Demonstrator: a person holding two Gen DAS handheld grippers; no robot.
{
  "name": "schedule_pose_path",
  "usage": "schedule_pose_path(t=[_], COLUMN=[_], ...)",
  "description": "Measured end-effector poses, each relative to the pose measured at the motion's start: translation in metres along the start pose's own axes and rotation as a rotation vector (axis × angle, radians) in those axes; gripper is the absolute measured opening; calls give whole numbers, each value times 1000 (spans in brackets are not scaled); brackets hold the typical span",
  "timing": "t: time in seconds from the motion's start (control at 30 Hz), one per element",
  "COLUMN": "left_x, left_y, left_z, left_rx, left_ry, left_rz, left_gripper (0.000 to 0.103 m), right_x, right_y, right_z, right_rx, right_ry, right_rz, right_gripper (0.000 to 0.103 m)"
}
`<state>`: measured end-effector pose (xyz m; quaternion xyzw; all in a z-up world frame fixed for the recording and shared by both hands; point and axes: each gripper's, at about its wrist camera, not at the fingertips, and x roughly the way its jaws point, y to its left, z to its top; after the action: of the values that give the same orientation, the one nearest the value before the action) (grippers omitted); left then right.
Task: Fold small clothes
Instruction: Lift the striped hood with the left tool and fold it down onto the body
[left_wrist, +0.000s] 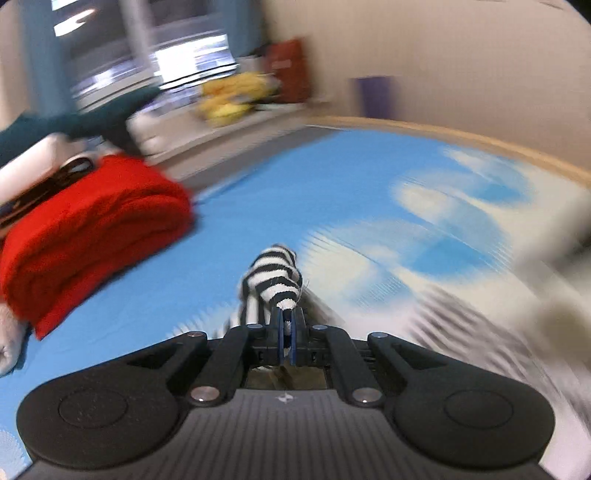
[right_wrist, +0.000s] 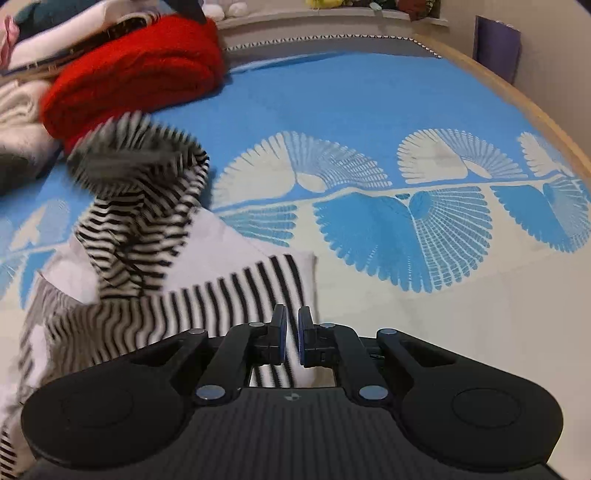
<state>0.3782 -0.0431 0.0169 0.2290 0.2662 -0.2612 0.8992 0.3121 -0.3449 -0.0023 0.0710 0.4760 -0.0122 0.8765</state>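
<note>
Room: pale walls, a bright window blurred in the left wrist view, a ledge below it carrying soft yellow items too blurred to identify.

Bed (right_wrist: 369, 92): the working area, with a wooden edge along the far side and a blue-and-white cover printed with fan-shaped motifs. Most of the cover lies bare.

Clothes pile (right_wrist: 48, 40): far left corner of the bed, white and dark teal pieces stacked loosely, apparently set aside.

Red knit (right_wrist: 140, 70): folded thick, lying against that pile, well apart from the work in hand.

Striped garment (right_wrist: 236, 299): black-and-white, small, lying on the near part of the bed. One part rests flat on the cover; another part is lifted and blurred at the left of the right wrist view, judged to be mid-fold.

Left hand-held gripper (left_wrist: 286, 321): fingers pressed together, pinching a bunched end of the striped garment (left_wrist: 275, 277) and holding it clear of the cover, presumably to carry it across the flat part.

Right hand-held gripper (right_wrist: 291, 332): fingers drawn close on the flat edge of the garment, white fabric showing between the pads; judged to be anchoring that edge so the piece stays put while the other end travels.
</note>
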Motion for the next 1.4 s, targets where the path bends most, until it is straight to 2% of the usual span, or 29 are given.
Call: schedule_pose_path(t=[0.07,0.13,0.17,0.2,0.27,0.3,0.37,0.4,0.47,0.57,0.6,0.63,0.67,0.7,0.8,0.87,1.0,1.07,1.2,1.3,1.4], left_x=[-42,-71,-82,-95,-107,-107,-92,-75,-44,-4,7,11,18,20,27,19,16,18,25,26,26], left_y=[-23,-36,-38,-34,-15,-5,13,23,33,41,42,40,42,41,40,42,45,41,37,36,36], left_z=[-42,-74,-82,-85,-80,-77,-70,-63,-69,-91,-94,-100,-101,-104,-115,-122,-129,-132,-136,-134,-134], left_rx=[15,-26,-64,-139,-326,-407,-546,-608,-733,-908,-952,-976,-989,-998,-997,-1005,-1006,-995,-966,-959,-952], left_ry=[106,227,243,228,167,144,139,165,255,413,442,447,451,460,497,497,494,504,528,514,506], left_rz=[-76,-137,-141,-132,-80,-50,24,59,110,125,114,98,98,112,132,125,120,112,122,109,116], left_gripper=[4,8,8,8,22,23,23,23,23,23,23,29,39,40,40,40,40,39,37,29,12], right_x=[-8,-14,-15,-16,-16,-15,-12,-10,-5,5,10,14,19,25,39,49,66,75,91,95,97], right_y=[3,6,7,8,7,7,12,15,23,36,40,45,50,55,68,77,90,93,99,105,110], right_z=[0,0,-1,-2,-3,-4,-7,-9,-11,-14,-15,-15,-15,-15,-15,-16,-20,-23,-30,-30,-32], right_rx=[5,0,-1,3,19,29,47,55,68,88,95,101,104,107,110,109,109,115,140,148,131], right_ry=[-20,-34,-34,-31,-20,-14,2,10,27,56,66,77,86,94,125,139,161,175,209,213,210], right_rz=[23,37,42,49,64,76,101,117,151,191,200,207,215,223,242,253,261,261,252,272,261], right_gripper=[6,6,6,6,6,6,6,6,6,6,6,6,6,6,7,16,23,33,35,35,35])
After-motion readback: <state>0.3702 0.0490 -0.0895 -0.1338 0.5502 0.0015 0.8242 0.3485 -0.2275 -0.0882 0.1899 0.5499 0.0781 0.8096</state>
